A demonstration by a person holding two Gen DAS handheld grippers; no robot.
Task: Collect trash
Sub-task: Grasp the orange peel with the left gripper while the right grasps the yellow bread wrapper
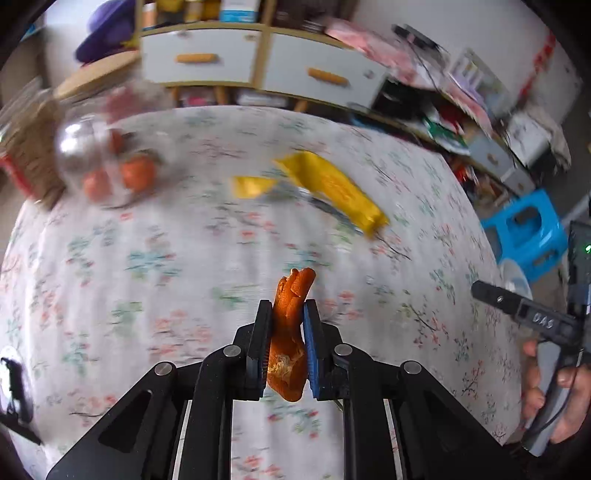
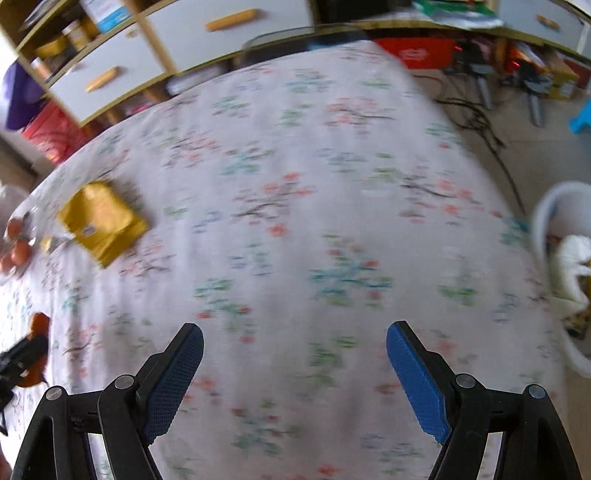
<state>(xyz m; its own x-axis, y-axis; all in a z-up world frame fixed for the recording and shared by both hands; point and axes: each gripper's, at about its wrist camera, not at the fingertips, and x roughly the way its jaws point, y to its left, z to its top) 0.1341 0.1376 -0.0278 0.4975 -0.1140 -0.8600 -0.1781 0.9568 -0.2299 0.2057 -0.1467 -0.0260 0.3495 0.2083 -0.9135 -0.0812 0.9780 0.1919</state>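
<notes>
Orange peel (image 1: 290, 325), light and limp, sits pinched in the left claw (image 1: 288, 314); yellow wrapper (image 1: 332, 188) at twelve o'clock suits an edge pinch; right claw (image 2: 295, 350) gapes empty.

Floral tablecloth (image 1: 155, 258) covered the whole table. Clear bowl (image 1: 92, 155) sat at its far left corner with orange fruit (image 1: 138, 171) inside, heavily blurred. Behind the table stood a cabinet with white drawers (image 1: 207, 55) and wooden handles; clutter on its shelves was too smeared to identify. Purple hat (image 1: 107, 29) sat on a wooden surface left of it. Blue plastic stool (image 1: 528, 232) was on the floor to the right. Black cables (image 2: 476, 114) trailed across the floor.
</notes>
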